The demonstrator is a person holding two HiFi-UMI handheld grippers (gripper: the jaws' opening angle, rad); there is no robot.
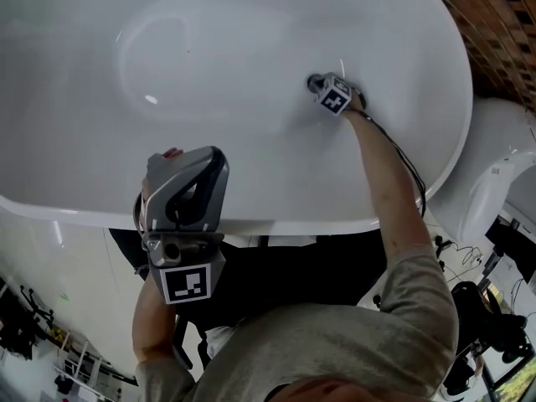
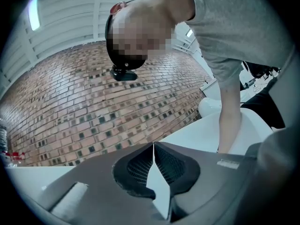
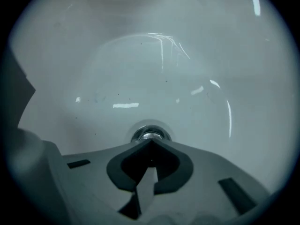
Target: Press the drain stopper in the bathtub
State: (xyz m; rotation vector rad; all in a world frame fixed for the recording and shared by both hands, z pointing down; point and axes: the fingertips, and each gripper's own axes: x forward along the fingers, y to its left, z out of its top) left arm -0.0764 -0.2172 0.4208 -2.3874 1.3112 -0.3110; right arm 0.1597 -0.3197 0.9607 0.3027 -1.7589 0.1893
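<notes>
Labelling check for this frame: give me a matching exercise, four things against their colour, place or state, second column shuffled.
Things:
1. left gripper
2. right gripper
3. drain stopper
4. bathtub

Descriptions:
A. chrome, round, on the tub floor
B. white and glossy
C. jaws together, tips right at the stopper
D. jaws together, empty, over the tub's near rim

Pairs: 1-D, 2-C, 3-A, 4-B

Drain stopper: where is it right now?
In the head view the drain stopper sits on the bathtub floor, right of centre, just beyond the closed tips of the right gripper.
</notes>
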